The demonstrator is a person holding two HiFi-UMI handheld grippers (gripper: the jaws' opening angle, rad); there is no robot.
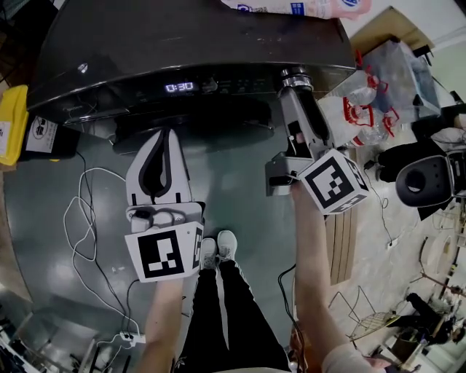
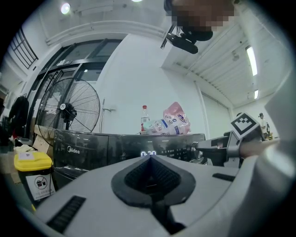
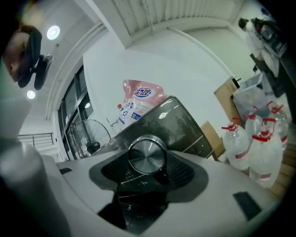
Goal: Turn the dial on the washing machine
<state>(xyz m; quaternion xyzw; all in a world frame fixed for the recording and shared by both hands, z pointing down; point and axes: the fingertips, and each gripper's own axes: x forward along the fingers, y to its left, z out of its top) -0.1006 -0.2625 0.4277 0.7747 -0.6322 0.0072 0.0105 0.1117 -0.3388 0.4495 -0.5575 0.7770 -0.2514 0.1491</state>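
Right gripper [image 1: 296, 81], upper centre-right of the head view: its jaws reach to the front panel of the washing machine [image 1: 182, 44] and close on the dial [image 3: 147, 156]. The right gripper view shows what the head view cannot: the round, brushed-metal face of the dial sits between the two dark pads, which press on its rim from either side.

Left gripper [image 1: 165, 133], centre-left of the head view: it is held off the machine, below the panel. In the left gripper view its jaws meet along one seam with nothing between them.

The display [image 1: 179, 87], left of the dial on the panel, reads 0:30 in the head view; in the left gripper view it shows only in part, above the jaw tips.

A pink detergent bag [image 1: 291, 7] lies on top of the machine. Only the left gripper view shows a bottle [image 2: 144, 119] just beside the bag, and a standing fan [image 2: 69, 111] at the left. A yellow bin [image 2: 33, 169] stands at the machine's left; water jugs [image 3: 259, 148] stand at its right. Cables [image 1: 87, 218] trail over the floor at lower left of the head view.
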